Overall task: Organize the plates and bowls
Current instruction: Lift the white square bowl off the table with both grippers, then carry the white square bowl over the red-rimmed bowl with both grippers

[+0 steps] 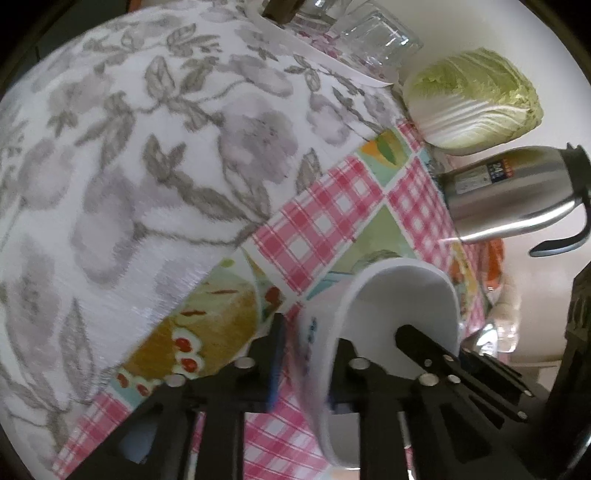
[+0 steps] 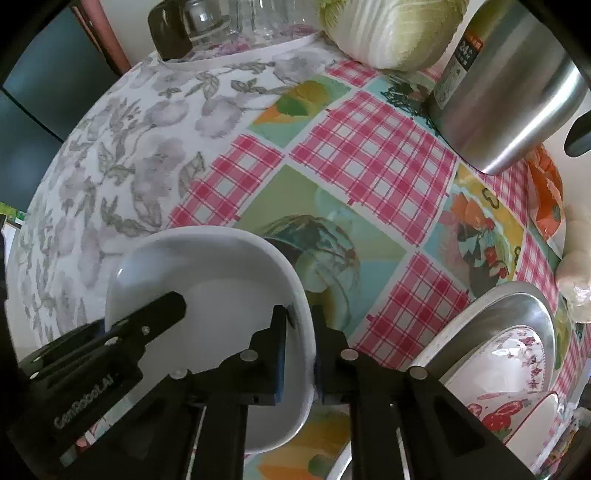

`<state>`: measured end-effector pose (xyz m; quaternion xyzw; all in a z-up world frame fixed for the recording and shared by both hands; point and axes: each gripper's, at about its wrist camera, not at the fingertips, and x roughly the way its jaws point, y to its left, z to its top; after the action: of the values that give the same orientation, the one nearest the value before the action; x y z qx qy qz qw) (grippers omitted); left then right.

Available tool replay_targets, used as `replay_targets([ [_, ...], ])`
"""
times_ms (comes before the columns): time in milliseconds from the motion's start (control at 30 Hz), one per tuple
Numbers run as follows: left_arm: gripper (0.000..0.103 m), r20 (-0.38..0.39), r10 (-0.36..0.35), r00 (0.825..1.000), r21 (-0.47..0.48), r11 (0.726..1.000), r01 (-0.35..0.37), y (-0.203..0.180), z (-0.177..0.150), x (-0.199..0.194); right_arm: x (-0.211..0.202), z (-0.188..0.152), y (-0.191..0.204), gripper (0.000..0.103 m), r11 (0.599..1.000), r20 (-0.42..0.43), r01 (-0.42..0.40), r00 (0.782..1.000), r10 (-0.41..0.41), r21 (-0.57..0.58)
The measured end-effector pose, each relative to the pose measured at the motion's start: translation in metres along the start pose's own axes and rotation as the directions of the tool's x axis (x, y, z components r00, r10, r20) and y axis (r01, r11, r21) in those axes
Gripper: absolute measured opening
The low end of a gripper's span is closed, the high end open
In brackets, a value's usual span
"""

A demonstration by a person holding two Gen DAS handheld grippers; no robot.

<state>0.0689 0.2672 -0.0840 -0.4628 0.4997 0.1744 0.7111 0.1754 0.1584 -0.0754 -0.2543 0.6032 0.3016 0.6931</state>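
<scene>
The white bowl (image 2: 207,295) was held off the surface (image 2: 369,155) between both tools, each clamped on an opposite part of its rim. The right tool (image 2: 300,354) had its jaws narrowed onto the rim, 1 pad inside the bowl and 1 outside. The left tool (image 1: 308,369) gripped the same bowl (image 1: 391,295) likewise, its jaws closed to the thickness of the wall; in its view the bowl appeared tipped on edge, opening toward the steel flask (image 1: 509,195).

As for progress, the task looked partly done at most. To the right of the bowl, a metal tray (image 2: 517,306) carried a floral plate (image 2: 509,354), with another patterned dish (image 2: 517,410) just in front of it, so some crockery seemed already gathered there. The bowl had not yet been set down anywhere; placing it with those dishes was probably what remained, though no other loose plates or bowls could be seen.

Both tools pointed forward and downward over the checked cloth, the left one entering the right wrist view from the bowl's far left side. Beyond the bowl stood a cabbage (image 2: 391,29) and glass jars (image 2: 236,22).
</scene>
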Motion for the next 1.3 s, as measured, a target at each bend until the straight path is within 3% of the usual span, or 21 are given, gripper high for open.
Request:
replay_targets([
  [167, 0.016, 0.002, 0.012, 1.000, 0.020, 1.000, -0.012, -0.004, -0.002, -0.008, -0.014, -0.006, 0.010, 0.011, 1.000, 0.010, 0.013, 1.000, -0.013, -0.021],
  [433, 0.015, 0.044, -0.033, 0.998, 0.055, 0.998, 0.031, -0.022, -0.006, -0.038, -0.057, -0.011, 0.007, 0.011, 1.000, 0.051, -0.003, 0.999, 0.004, -0.008],
  [1000, 0.017, 0.120, -0.160, 0.980, 0.210, 0.969, 0.132, -0.092, -0.033, -0.096, -0.151, -0.024, -0.042, 0.011, 0.998, 0.151, -0.005, 0.988, -0.004, 0.060],
  [1300, 0.018, 0.070, -0.194, 0.978, 0.299, 0.940, 0.165, -0.141, -0.062, -0.093, -0.180, -0.053, -0.087, 0.011, 0.990, 0.152, 0.006, 0.988, -0.028, 0.139],
])
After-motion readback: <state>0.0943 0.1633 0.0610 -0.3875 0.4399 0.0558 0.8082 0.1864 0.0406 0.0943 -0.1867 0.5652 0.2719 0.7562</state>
